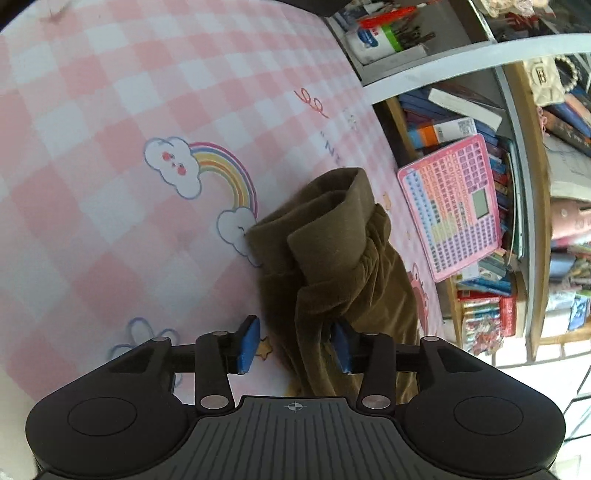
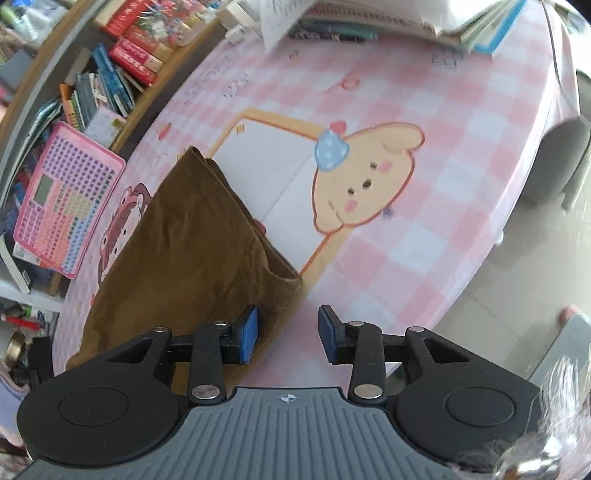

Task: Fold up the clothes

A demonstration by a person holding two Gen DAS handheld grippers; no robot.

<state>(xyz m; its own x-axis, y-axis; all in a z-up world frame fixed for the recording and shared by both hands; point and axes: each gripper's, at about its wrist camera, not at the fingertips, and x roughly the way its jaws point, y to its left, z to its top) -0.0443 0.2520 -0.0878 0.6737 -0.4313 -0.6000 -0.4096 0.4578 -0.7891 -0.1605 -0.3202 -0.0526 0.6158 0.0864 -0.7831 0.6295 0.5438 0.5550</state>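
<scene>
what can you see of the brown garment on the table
The brown garment is olive-brown, soft-looking cloth, folded into a long strip on the pink checked tablecloth. One end bunches around a gathered waistband; the other lies flatter, edges stacked. The left gripper stands open around a fold; the right gripper is open beside it.

Spread over the table: a tablecloth (image 1: 110, 110). On it, near the edge facing the bookshelf (image 1: 480, 206): the trousers (image 1: 332, 258), bunched at one end, flat at the other (image 2: 177, 240). Propped against the bookshelf, just beyond that edge: a toy tablet (image 1: 454, 206). At the far edge, stacked: books and papers (image 2: 369, 18).
</scene>
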